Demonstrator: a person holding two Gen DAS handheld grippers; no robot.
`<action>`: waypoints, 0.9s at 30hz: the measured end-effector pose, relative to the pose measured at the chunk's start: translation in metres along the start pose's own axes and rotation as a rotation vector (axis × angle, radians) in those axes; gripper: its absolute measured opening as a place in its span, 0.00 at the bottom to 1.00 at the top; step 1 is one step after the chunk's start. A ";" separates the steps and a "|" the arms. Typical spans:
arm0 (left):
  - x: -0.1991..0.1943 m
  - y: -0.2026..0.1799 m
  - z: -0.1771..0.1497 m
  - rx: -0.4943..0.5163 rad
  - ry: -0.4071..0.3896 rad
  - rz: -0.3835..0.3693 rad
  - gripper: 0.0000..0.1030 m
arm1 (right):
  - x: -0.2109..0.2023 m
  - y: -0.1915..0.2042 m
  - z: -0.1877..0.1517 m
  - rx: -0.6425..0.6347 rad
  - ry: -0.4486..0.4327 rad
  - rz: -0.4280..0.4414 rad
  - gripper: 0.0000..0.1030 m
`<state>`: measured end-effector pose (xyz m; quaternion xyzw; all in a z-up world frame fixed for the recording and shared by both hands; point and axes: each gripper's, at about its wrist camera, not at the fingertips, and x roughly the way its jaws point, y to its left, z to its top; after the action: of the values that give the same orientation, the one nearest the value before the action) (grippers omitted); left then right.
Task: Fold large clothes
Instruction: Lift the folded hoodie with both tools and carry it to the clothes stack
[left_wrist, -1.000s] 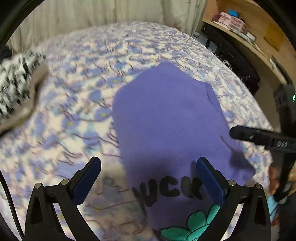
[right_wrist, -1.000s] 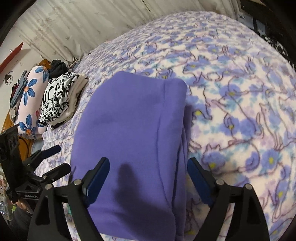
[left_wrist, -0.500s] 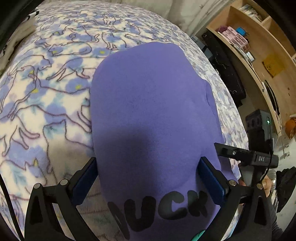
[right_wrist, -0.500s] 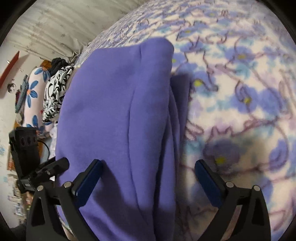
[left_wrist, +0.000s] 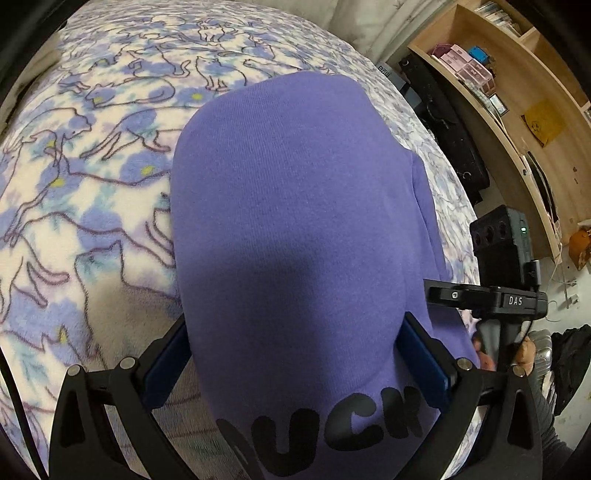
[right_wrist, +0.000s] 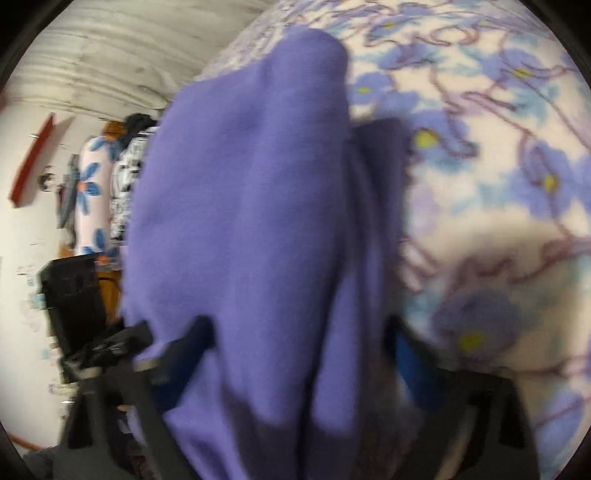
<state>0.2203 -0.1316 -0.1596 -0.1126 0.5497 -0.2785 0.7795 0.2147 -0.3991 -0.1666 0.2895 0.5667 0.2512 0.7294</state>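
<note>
Purple cloth is filling the middle of both views; the purple sweatshirt (left_wrist: 295, 229) is lying folded on the fleece blanket (left_wrist: 92, 184) with the blue cat print, and its black printed letters (left_wrist: 321, 428) are showing at the near end in the left wrist view. You are holding the left gripper (left_wrist: 295, 354) low over this near end; its jaws are standing wide apart, one blue pad (left_wrist: 168, 363) at each side edge of the garment, and the cloth is lying between them, not pinched. In the same view your right gripper (left_wrist: 480, 295) is reaching in from the right, just beside the garment's right edge; you are gripping its handle with your hand (left_wrist: 524, 350).

In the right wrist view, which is blurred, the sweatshirt (right_wrist: 251, 221) is running away from the camera as a long folded bundle with a darker layer showing along its right side; the right gripper (right_wrist: 299, 350) is standing spread, its two fingers on either side of the bundle, and the cloth is passing loosely between them. Your left gripper (right_wrist: 103, 347) is showing at the left edge of the garment.

Behind it, at the far left, a pile of patterned clothes (right_wrist: 107, 184) is lying; in the left wrist view a wooden shelf (left_wrist: 517, 92) is standing beyond the bed.
</note>
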 end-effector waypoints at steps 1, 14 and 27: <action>0.000 -0.001 0.001 -0.006 0.004 0.001 1.00 | 0.000 0.004 -0.001 -0.015 -0.007 -0.014 0.68; -0.062 -0.019 -0.013 0.082 -0.075 0.058 0.89 | -0.028 0.067 -0.034 -0.092 -0.118 -0.057 0.42; -0.257 0.072 0.002 0.018 -0.194 0.162 0.89 | 0.019 0.246 -0.014 -0.250 -0.137 0.067 0.42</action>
<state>0.1824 0.0701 0.0104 -0.0874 0.4764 -0.2074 0.8500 0.1965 -0.2103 -0.0083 0.2316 0.4699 0.3239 0.7878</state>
